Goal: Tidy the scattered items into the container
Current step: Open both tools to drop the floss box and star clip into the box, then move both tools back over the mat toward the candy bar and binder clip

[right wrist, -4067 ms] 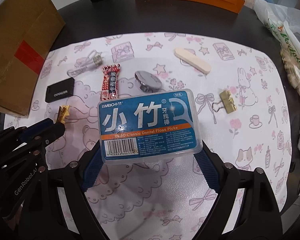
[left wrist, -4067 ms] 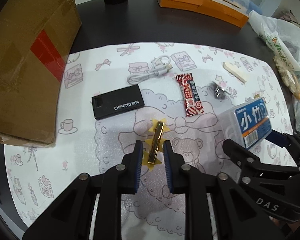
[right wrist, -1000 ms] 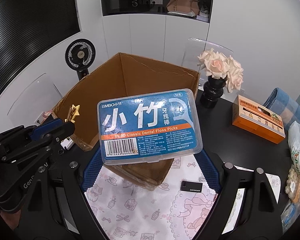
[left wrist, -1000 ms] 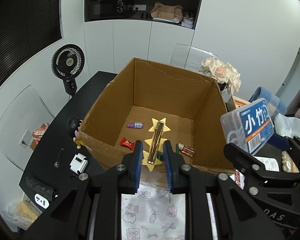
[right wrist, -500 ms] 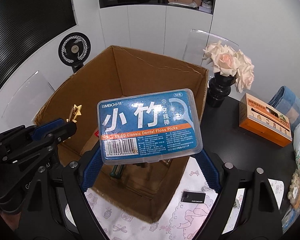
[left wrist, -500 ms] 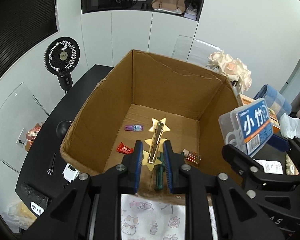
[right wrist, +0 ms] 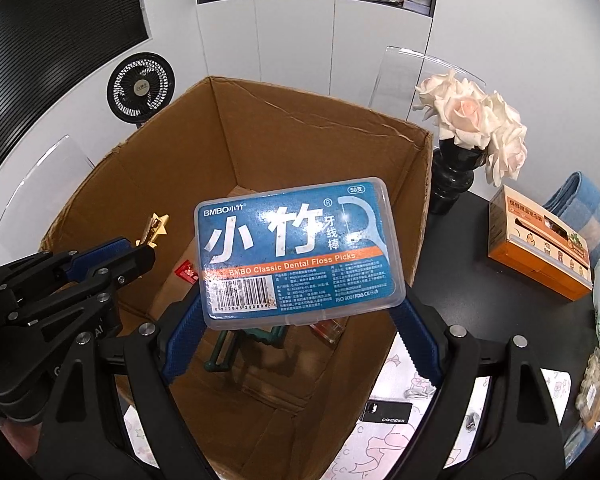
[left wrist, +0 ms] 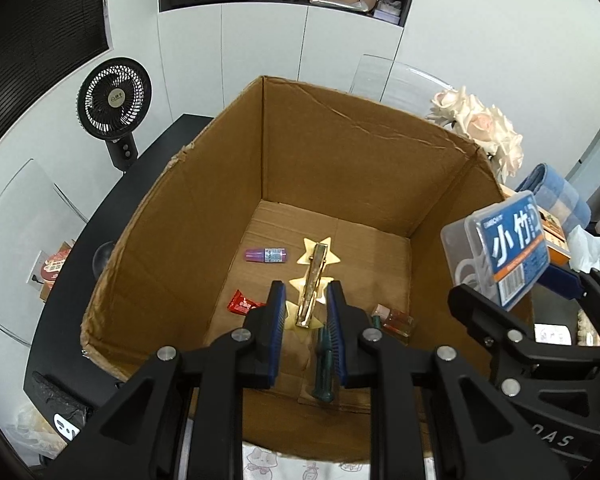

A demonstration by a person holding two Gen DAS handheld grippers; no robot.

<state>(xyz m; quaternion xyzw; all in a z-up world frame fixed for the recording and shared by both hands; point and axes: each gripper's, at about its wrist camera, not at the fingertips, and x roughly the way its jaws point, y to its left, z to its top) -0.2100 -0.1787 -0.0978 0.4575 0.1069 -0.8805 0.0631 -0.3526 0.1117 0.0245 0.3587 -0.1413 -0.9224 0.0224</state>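
Between the black left gripper's (left wrist: pixel 306 312) blue pads sits a gold star clip (left wrist: pixel 311 292), over a brown box (left wrist: pixel 340 152) holding a purple tube (left wrist: pixel 266 255) and red packet (left wrist: pixel 242 303), while the right gripper (right wrist: pixel 300 344) grips a clear, blue-labelled floss case (right wrist: pixel 296 252) lettered white.

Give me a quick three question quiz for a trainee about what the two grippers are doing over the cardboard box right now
1. True or false: the left gripper is shut on the gold star hair clip.
2. What does the right gripper hold? A) the floss pick box B) a red wrapper C) a black power bank
3. Fill in: both held items hang above the open ______.

Key
1. True; the clip sits between the blue pads.
2. A; the clear box with the blue label is clamped at its sides.
3. cardboard box, which already holds a purple tube, a red wrapper and other small things.
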